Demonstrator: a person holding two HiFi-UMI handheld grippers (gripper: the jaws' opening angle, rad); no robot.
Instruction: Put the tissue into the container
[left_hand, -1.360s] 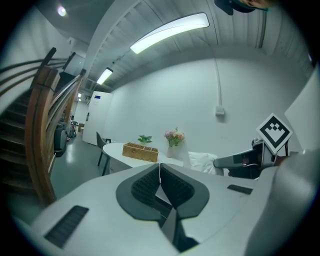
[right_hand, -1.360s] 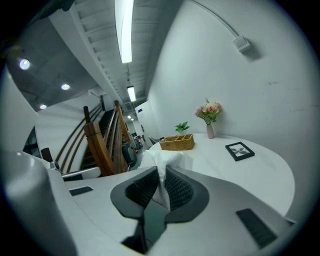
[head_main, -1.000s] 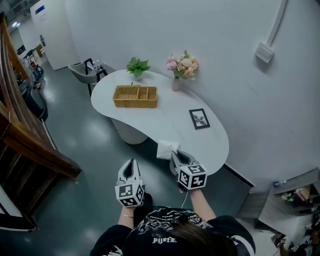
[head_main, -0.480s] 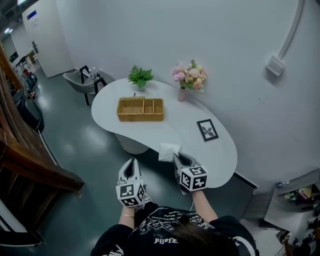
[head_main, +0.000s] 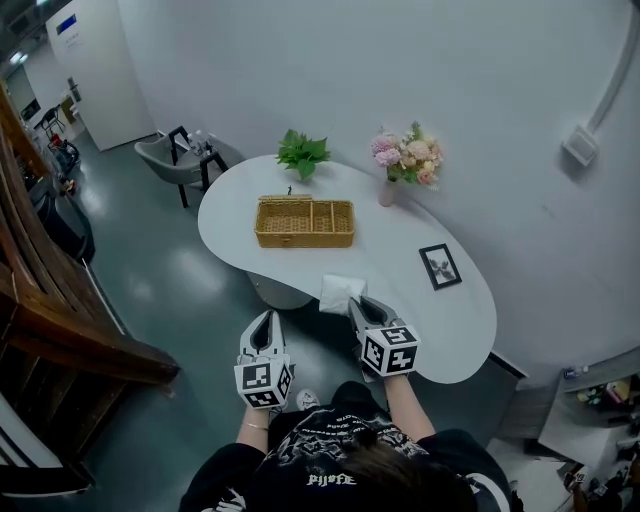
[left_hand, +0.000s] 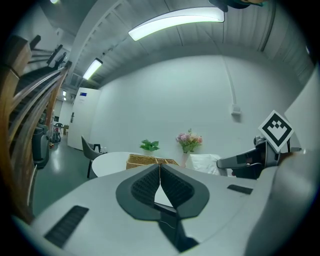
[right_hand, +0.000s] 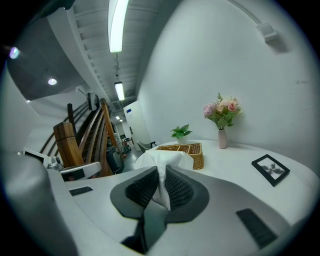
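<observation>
A white tissue (head_main: 339, 293) hangs from my right gripper (head_main: 358, 304), whose jaws are shut on it; in the right gripper view the tissue (right_hand: 161, 165) bulges out above the pads. It hovers over the near edge of the white table (head_main: 400, 270). The woven basket container (head_main: 304, 222) stands on the table farther ahead, also seen as the basket (right_hand: 186, 151) beyond the tissue. My left gripper (head_main: 263, 330) is shut and empty, held over the floor left of the right one. In the left gripper view the basket (left_hand: 150, 161) shows past its closed jaws.
A vase of pink flowers (head_main: 405, 160) and a small green plant (head_main: 303, 152) stand at the table's far side. A framed picture (head_main: 440, 266) lies at the right. A grey chair (head_main: 170, 157) stands beyond the table. A wooden stair rail (head_main: 40, 260) runs along the left.
The view has shifted so the table and basket sit a little lower and to the right. Both grippers hold the same pose, the tissue still clamped in the right one.
</observation>
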